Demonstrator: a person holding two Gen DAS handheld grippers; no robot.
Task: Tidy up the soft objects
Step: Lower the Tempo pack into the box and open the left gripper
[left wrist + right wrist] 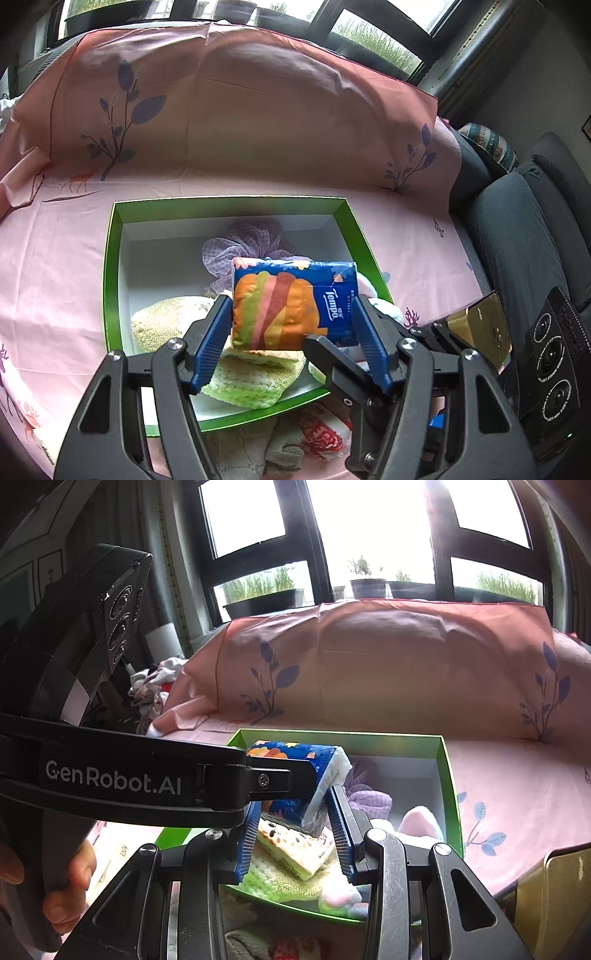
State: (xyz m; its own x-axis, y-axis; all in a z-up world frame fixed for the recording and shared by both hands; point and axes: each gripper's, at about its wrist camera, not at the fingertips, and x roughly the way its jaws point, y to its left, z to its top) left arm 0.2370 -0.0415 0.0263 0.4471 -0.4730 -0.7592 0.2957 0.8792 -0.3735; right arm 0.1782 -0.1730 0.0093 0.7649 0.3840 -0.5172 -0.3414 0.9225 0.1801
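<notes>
Left wrist: left gripper point(291, 314) clamped on a blue tissue pack point(291, 304), held above the green box point(110, 266) of towels. Right wrist: right gripper point(293, 829) gripping a pale tissue pack point(295, 843) over the same box.

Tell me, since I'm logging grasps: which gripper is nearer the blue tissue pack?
Left. The left gripper clamps the blue tissue pack over the green box; the right gripper sits just below, gripping another pack.

You have the blue tissue pack point(291, 304), printed with orange, pink and green stripes, held tilted above the green box point(110, 258). In the box lie a lilac mesh puff point(243, 243), a cream towel point(162, 325) and a green cloth point(247, 384).
</notes>
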